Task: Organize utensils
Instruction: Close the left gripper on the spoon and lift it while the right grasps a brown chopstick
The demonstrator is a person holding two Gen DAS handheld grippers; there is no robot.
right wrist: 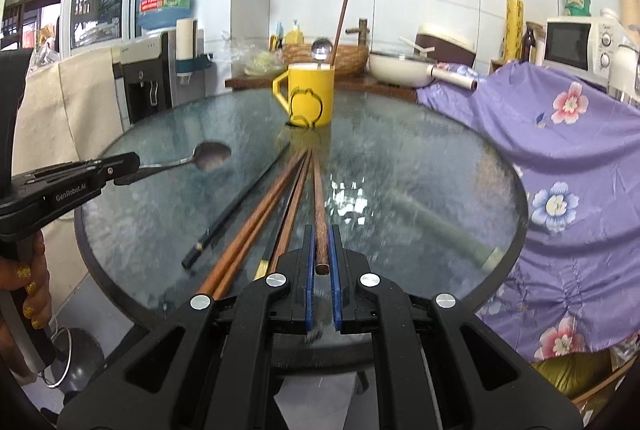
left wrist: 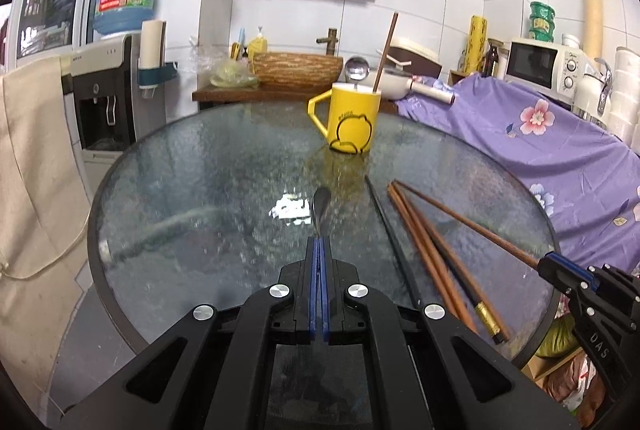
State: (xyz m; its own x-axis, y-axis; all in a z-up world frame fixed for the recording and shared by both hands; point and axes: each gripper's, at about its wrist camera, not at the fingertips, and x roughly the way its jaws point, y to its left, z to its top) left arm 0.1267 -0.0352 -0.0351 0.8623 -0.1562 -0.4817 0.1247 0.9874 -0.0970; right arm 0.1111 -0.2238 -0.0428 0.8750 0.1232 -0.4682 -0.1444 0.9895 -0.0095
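Note:
A yellow mug point(left wrist: 352, 120) point(right wrist: 310, 94) stands at the far side of the round glass table point(left wrist: 200, 158) point(right wrist: 420, 150), holding a metal spoon and one brown chopstick. My left gripper point(left wrist: 319, 242) point(right wrist: 128, 170) is shut on the handle of a metal spoon point(left wrist: 321, 202) point(right wrist: 210, 155), lifted over the glass. My right gripper point(right wrist: 321, 234) point(left wrist: 546, 264) is shut on the end of a dark brown chopstick point(right wrist: 318, 198) point(left wrist: 472, 224). Several brown chopsticks point(left wrist: 424, 238) point(right wrist: 260, 226) and black ones point(left wrist: 392, 242) point(right wrist: 240, 206) lie on the table between the grippers.
A purple flowered cloth point(left wrist: 540, 150) point(right wrist: 560, 170) drapes over the right side next to the table. Behind stand a wooden counter with a woven basin point(left wrist: 298, 68), a pan point(right wrist: 400, 68), a microwave point(left wrist: 544, 64) and a water dispenser point(left wrist: 108, 90). A hand point(right wrist: 28, 282) holds the left gripper's grip.

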